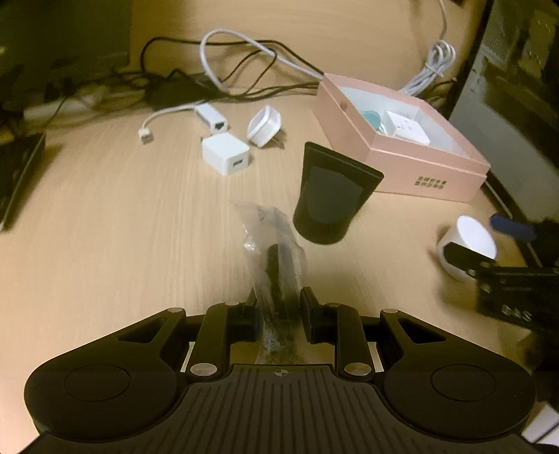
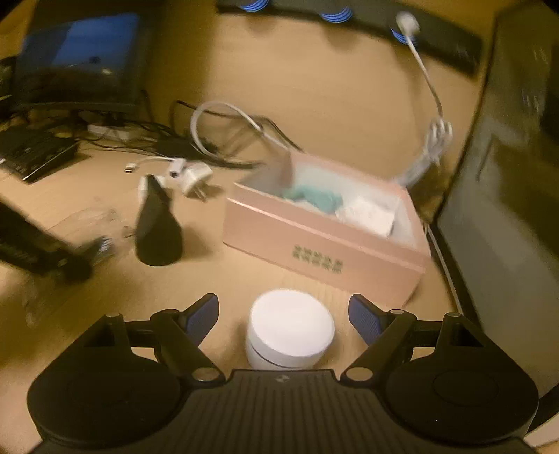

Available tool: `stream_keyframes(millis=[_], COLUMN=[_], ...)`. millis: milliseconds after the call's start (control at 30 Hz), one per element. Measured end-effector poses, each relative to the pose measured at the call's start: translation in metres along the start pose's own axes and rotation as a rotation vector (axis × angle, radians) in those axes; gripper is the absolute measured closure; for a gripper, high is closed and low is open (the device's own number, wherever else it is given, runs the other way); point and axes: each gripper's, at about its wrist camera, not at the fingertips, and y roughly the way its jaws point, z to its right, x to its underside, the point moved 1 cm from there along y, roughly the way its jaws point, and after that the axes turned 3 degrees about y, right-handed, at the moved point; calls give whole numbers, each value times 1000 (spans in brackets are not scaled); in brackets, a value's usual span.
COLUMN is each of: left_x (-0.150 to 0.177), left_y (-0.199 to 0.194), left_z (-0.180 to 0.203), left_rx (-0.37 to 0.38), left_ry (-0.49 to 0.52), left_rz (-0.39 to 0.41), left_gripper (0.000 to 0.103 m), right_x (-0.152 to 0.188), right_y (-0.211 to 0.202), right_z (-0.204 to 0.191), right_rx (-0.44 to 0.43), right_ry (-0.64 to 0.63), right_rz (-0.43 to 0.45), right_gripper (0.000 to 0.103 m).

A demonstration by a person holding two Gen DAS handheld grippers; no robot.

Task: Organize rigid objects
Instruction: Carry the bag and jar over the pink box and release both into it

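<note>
One pink box (image 1: 401, 164) is seen, one black cone-shaped piece (image 1: 328, 195), one white round container (image 2: 290, 331), one bagged item (image 1: 276, 251), and three white adapters (image 1: 225, 155) at upper centre.

You are at an office desk: pale wood-grain desktop (image 1: 104, 209), dark flat monitor (image 2: 80, 59), black keyboard (image 2: 35, 153), tangled black and white cables (image 1: 227, 59), black power strip (image 2: 349, 14).
</note>
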Motion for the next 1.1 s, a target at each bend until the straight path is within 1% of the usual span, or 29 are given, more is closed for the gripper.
stream_keyframes(millis=[100,133,167,233,267,300,367,467,500,567,600,667,700,733,800,833,900,967,1000,1067,1100], left_x=[3,5,7,11,12,14,18,11,5,-19,-36,-72,-89,-113,-148,-167,-193,-203,-201,-195,-190], left_y=[-4,-5,-6,-8,-9,-10,-15,-29,-34,-45,-51,-58,-59,-61,-60,-55,-36,-14,-8,1,1], left_z=[-3,-3,-2,2,5,7,16,34,38,48,55,68,74,80,92,97,100,94,92,87,82], left_rx=[23,26,23,17,26,49,119,200,227,296,323,347,351,350,342,340,344,343,321,259,241], left_ry=[-8,1,9,32,49,65,95,146,150,150,163,200,206,205,197,174,95,20,4,18,19], left_rz=[-9,-3,4,14,14,11,7,41,60,119,159,233,269,318,385,397,384,389,393,392,391], left_gripper=[78,79,79,79,79,79,80,80,80,80,80,80,80,80,79,79,79,79,79,79,79], right_x=[0,0,0,0,1,1,0,-1,-2,-5,-6,-12,-15,-19,-26,-30,-35,-36,-36,-34,-33], right_y=[9,11,14,15,13,10,1,-20,-27,-40,-46,-57,-61,-65,-72,-75,-79,-81,-80,-74,-70], right_z=[11,14,15,17,17,16,17,22,25,32,34,39,41,43,45,45,44,44,45,47,48], right_rx=[-15,-27,-36,-56,-60,-67,-81,-89,-85,-66,-54,-34,-26,-21,-13,-5,15,27,33,40,43], right_ry=[70,88,98,106,103,96,84,67,65,62,63,72,80,86,91,88,79,74,74,78,84], right_rz=[-52,-70,-86,-114,-122,-125,-121,-97,-85,-55,-40,-8,8,21,51,63,86,94,89,69,55], right_gripper=[23,30,48,48,48,48,48,48,48,48,48,48,48,48,48,48,48,48,48,48,48])
